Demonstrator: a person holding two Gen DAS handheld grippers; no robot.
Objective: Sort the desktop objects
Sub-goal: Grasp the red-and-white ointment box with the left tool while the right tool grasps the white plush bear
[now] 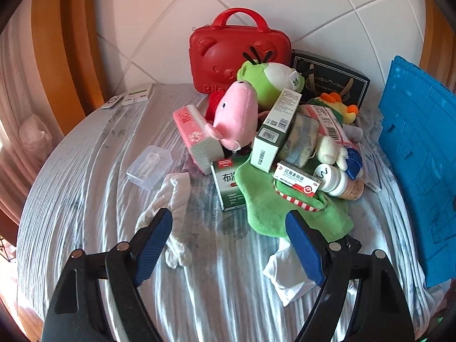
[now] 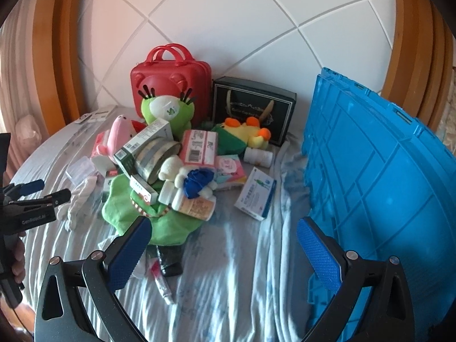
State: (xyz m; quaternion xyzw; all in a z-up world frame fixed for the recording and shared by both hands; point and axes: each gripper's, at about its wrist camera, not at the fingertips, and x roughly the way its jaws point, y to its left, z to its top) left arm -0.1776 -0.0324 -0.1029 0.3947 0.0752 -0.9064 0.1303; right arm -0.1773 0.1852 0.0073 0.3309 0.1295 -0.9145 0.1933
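Both grippers hover above a bed covered with a pale blue-and-white sheet. The left gripper has its jaws wide apart with nothing between the blue pads; only sheet shows in the gap. The right gripper also has its jaws wide apart and holds nothing.

The objects to be sorted form a pile at the centre of the bed, far of both grippers.

- Far side: a red bear-face case stands upright against the white quilted headboard. A dark gift box stands just to its right.
- Soft toys: a pink plush pig leans on a green plush toy. A yellow duck toy lies near the gift box.
- Packages: a pink tissue pack lies at the left of the pile. A green-and-white carton rests tilted on top.
- Near edge: a green crocodile puppet lies flat, with a small red-and-white medicine box on it. A white bottle lies just beside that box.
- Left of the pile: a clear plastic case and a white crumpled cloth lie on the sheet. The cloth reaches the left finger of the left gripper.
- Right of the pile: a blue-and-white box lies flat.

A blue plastic crate stands at the right edge of the bed. A person's hand holds the left gripper at the left border of the right wrist view.
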